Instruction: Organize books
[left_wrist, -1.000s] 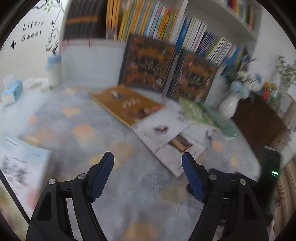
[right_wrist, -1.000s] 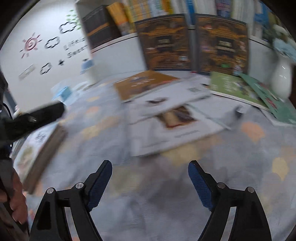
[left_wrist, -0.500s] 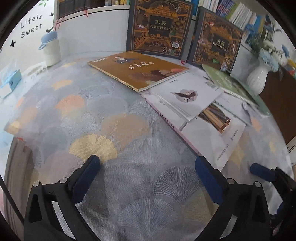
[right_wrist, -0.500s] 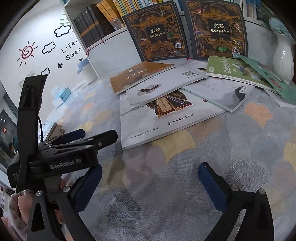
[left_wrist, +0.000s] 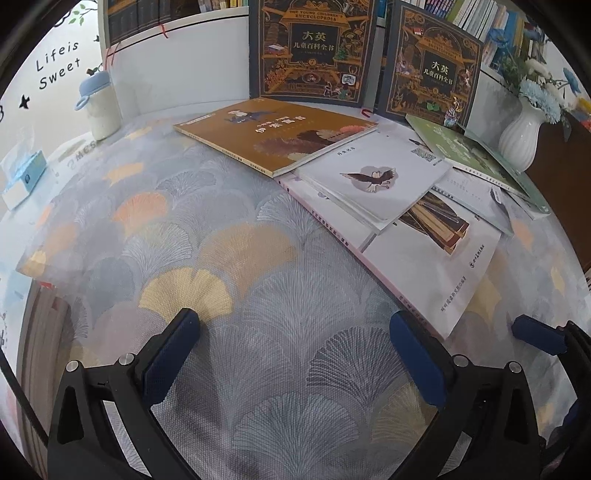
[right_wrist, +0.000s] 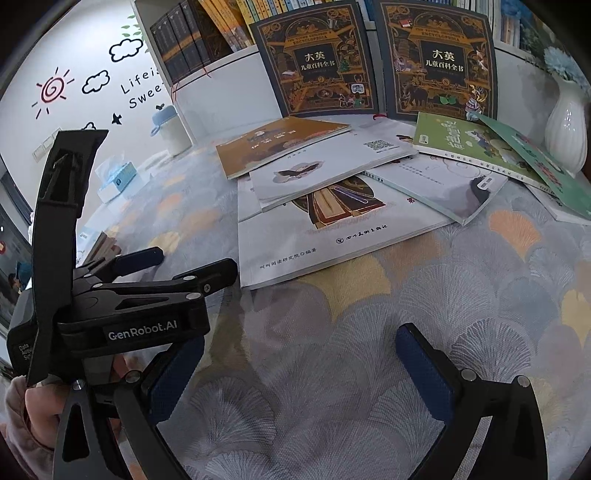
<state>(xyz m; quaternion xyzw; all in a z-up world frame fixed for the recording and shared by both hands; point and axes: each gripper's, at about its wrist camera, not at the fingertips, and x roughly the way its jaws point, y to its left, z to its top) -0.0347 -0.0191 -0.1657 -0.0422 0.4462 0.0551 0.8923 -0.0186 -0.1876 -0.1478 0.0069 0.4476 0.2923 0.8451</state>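
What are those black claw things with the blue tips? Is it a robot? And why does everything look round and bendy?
It is not a robot. A person holds a grabbing tool in each hand, and each tool has a small camera that looks along its two fingers. The lens is very wide, so it bends the picture.

One picture comes from the left gripper. The other comes from the right gripper, which also sees the left tool from the side, with the person's hand below it.

Both grippers have just been opening and now stand wide open over a patterned tablecloth. They hold nothing.

On the cloth lie loose books: a brown book, a white bird book on top of a bigger white book, and green books. Two dark encyclopedias lean upright behind them, beside a white vase.
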